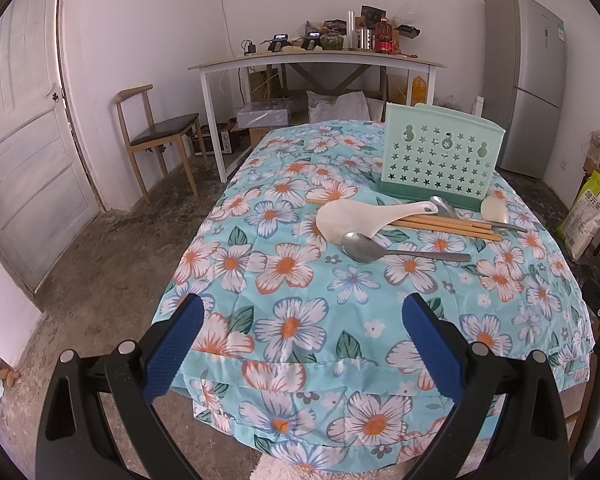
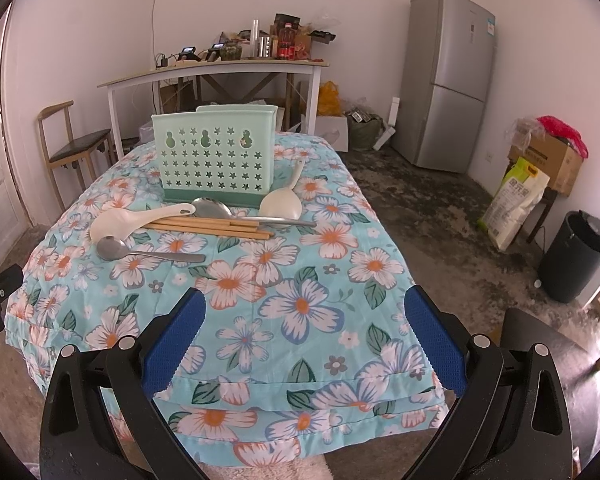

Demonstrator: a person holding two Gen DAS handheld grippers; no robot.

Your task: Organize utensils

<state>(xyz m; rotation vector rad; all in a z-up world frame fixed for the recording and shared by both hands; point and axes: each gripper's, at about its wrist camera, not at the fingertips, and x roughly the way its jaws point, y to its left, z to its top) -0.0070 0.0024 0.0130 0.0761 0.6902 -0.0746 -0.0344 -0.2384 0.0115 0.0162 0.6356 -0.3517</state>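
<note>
1. A floral tablecloth (image 1: 300, 320) covers the table
2. Spoons (image 1: 400, 254), chopsticks (image 1: 452, 226) and two rice paddles (image 2: 132, 220) lie just before the green holder (image 2: 214, 160)
3. The left gripper (image 1: 300, 344) and right gripper (image 2: 306, 344) hover spread wide, empty, near the table's front edge

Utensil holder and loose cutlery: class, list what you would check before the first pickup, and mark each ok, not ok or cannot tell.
1. Left gripper jaws open, empty: ok.
2. Right gripper jaws open, empty: ok.
3. Green utensil holder upright on the floral tablecloth: ok.
4. Nearest metal spoon lying alone, free to grasp: ok.
5. Chopsticks free: not ok, the white rice paddle lies across them.
6. Holder compartments empty: cannot tell, the inside is hidden.
</note>
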